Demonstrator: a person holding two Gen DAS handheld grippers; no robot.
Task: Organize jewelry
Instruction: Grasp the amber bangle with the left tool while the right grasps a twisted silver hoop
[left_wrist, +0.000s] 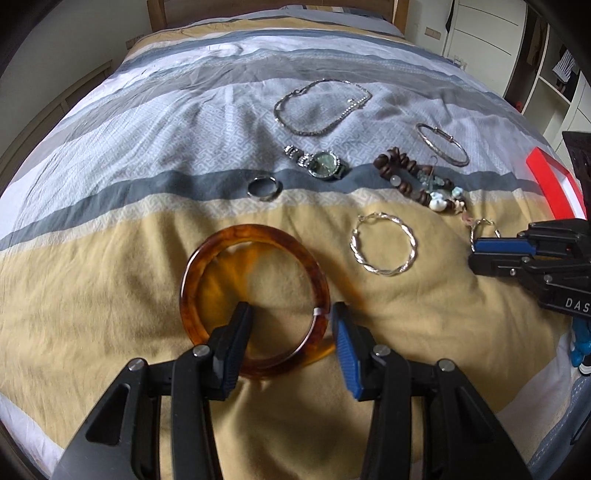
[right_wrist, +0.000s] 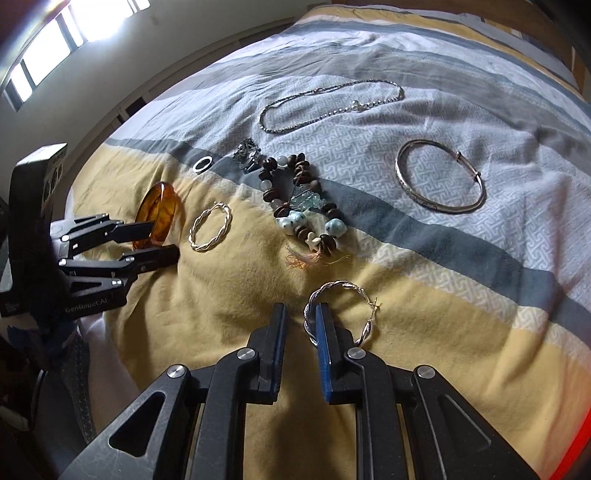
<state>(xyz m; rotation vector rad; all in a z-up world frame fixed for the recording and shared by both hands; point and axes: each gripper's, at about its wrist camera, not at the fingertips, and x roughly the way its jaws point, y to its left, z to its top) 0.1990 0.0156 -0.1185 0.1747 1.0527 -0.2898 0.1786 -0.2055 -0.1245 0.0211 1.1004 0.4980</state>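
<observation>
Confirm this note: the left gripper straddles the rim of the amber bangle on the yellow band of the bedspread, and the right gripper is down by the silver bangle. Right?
Not quite. The right gripper is down by a twisted silver hoop earring, not the silver bangle, which lies farther off on the pale patterned stripe; the right wrist view shows this. The left gripper does straddle the amber bangle on the yellow band.

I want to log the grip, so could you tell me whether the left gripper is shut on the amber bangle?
Open: the left gripper has its jaws apart astride the amber bangle, which lies on the bedspread.

A home bedroom: striped quilt (left_wrist: 221, 110) over a wooden-framed bed (left_wrist: 159, 11), wardrobe (left_wrist: 480, 33) alongside.
</observation>
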